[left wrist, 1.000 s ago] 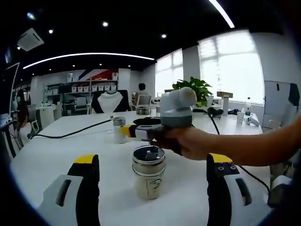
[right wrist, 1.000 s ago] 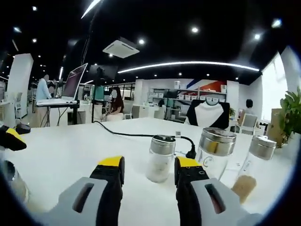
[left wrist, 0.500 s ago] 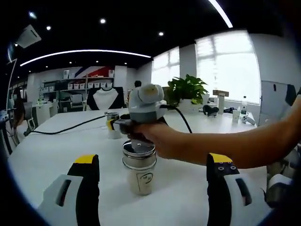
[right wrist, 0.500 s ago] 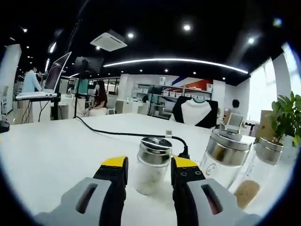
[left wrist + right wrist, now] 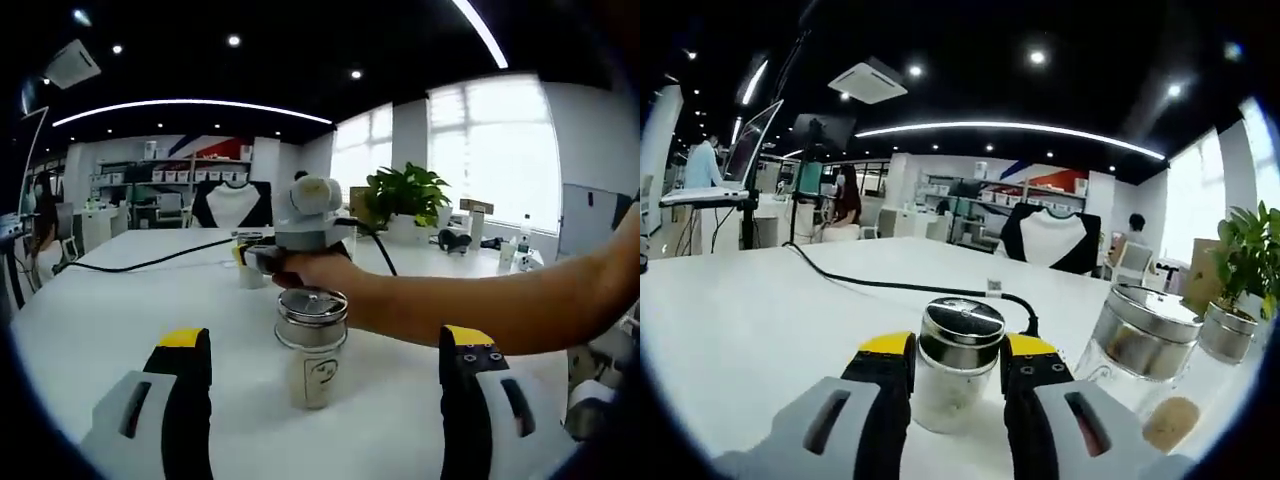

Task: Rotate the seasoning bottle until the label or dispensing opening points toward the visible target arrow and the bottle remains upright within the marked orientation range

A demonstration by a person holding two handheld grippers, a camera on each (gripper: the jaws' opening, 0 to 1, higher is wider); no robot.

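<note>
In the left gripper view, the left gripper (image 5: pixel 325 395) hangs wide open short of a jar (image 5: pixel 311 347) standing upright on the white table (image 5: pixel 90 320); its label carries a drawn mark, no readable words. In the right gripper view, the right gripper (image 5: pixel 955 365) brackets a small shaker bottle (image 5: pixel 954 363), jaws just beside the glass; contact is unclear. Two more jars (image 5: pixel 1140 345) stand right. No arrow shows, so the turning looks not yet done.

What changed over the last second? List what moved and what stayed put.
The right gripper advanced until the small silver-lidded bottle sits between its jaws; a firm grip cannot be confirmed. The left gripper stays open, facing the labelled seasoning bottle, which remains upright on the white table. The two jars beside the small bottle stayed put.
</note>
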